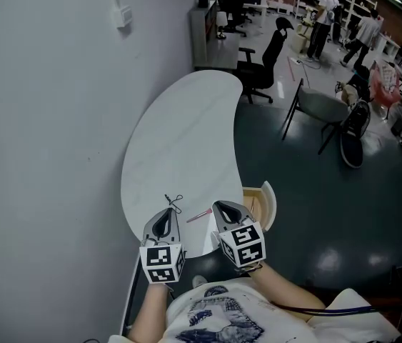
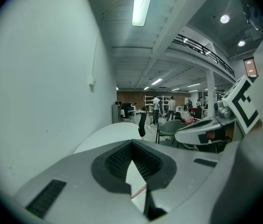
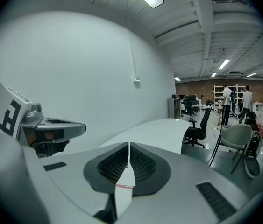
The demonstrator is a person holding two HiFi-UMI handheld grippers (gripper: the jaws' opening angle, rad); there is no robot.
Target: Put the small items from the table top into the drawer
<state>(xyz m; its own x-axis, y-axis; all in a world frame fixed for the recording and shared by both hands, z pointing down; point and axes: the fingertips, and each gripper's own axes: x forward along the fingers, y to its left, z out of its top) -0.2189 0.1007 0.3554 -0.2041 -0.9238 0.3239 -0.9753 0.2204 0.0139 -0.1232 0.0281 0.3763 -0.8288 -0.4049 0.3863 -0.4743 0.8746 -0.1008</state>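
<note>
The left tool [image 1: 170,210] and right tool [image 1: 219,205] sit side by side over the near end of the white worktop [image 1: 179,141], each with its jaws closed together on nothing. A thin pink stick [image 1: 199,215] lies between them. A small black looped cord [image 1: 174,203] lies just beyond the left tool's tip. The open drawer [image 1: 266,199] is right of the right tool.

The right gripper [image 1: 219,206] partly covers the open drawer [image 1: 268,204] and its inside.
</note>
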